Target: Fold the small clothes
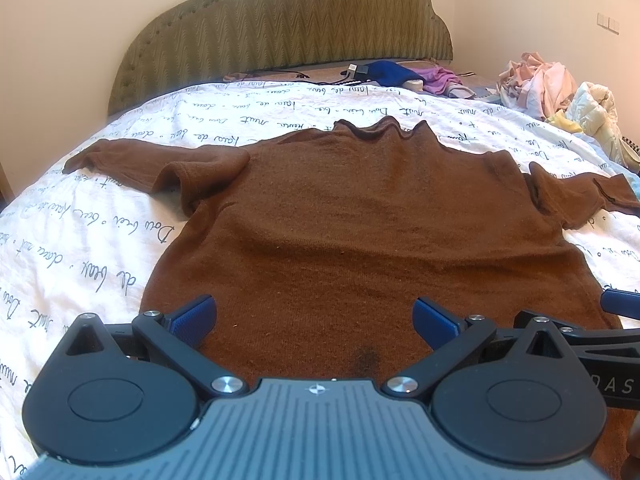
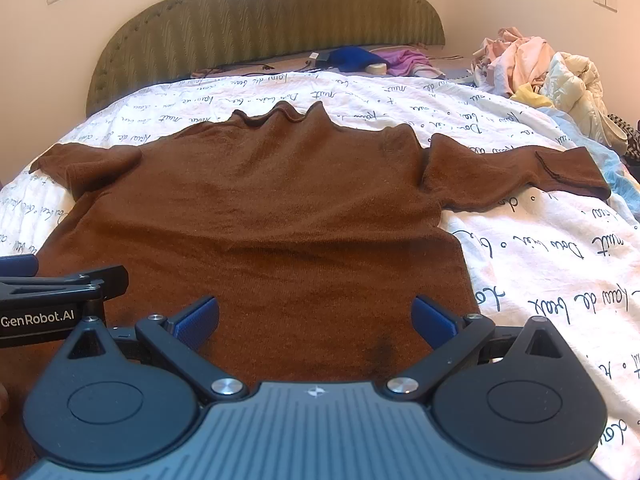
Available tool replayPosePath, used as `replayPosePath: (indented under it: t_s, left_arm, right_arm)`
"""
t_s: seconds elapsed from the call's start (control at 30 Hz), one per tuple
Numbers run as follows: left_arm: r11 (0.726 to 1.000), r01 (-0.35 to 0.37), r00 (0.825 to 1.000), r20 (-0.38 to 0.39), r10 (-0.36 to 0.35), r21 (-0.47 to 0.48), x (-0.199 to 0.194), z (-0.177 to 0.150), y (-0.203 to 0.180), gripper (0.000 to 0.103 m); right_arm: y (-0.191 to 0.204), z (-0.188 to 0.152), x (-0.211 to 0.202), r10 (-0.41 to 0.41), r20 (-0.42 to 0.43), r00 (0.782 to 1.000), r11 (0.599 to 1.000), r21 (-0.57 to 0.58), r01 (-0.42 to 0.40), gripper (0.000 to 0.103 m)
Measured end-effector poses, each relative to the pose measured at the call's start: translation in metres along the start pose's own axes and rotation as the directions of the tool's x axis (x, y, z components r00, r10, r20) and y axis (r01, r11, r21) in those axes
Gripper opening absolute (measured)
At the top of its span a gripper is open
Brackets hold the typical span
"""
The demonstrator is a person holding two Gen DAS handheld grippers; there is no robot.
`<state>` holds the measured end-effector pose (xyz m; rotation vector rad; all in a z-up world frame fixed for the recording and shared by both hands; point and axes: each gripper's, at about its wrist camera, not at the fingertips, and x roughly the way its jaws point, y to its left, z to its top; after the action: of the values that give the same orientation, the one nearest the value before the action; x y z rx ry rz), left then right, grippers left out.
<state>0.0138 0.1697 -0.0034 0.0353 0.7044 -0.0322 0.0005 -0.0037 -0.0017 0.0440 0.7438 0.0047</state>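
Brown sweater (image 1: pixel 360 216), one, unfolded.

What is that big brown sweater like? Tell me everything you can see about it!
The brown sweater looks like soft, fuzzy knit. It lies flat on the white bedspread with writing, its wavy collar toward the headboard. Both short sleeves stick out sideways, slightly bunched at the shoulders. There is a dark smudge near the bottom hem. Both open grippers hover over that hem; none grips it.
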Motion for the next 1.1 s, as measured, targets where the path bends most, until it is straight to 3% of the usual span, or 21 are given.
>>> replayPosePath:
  t_s: [0.57,0.67,0.8,0.93,1.1]
  left_arm:
    - [1.0,0.009,1.0,-0.008,-0.009,-0.004,0.003,0.0,-0.002,0.103]
    - [0.999,0.05,0.999,0.0,-0.05,-0.021,0.006,0.002,-0.002,0.103]
    - [0.995,0.095,0.995,0.011,-0.094,-0.038,0.013,0.007,-0.008,0.103]
    - [0.989,0.138,0.99,0.021,-0.137,-0.052,0.023,0.016,-0.018,0.103]
    - [0.977,0.204,0.979,0.032,-0.202,-0.06,0.041,0.028,-0.029,0.103]
  right_arm:
    - [-0.007,-0.002,0.004,0.017,0.03,0.999,1.0,0.019,-0.017,0.103]
    - [-0.015,0.0,0.007,-0.044,0.054,0.998,0.999,-0.024,0.045,0.103]
    - [-0.054,0.011,0.0,-0.063,0.214,0.975,0.996,-0.042,0.074,0.103]
    - [-0.104,0.041,0.017,-0.178,0.192,0.965,0.974,-0.105,0.2,0.103]
    - [-0.193,0.071,0.05,-0.24,0.172,0.955,0.969,-0.011,0.246,0.103]
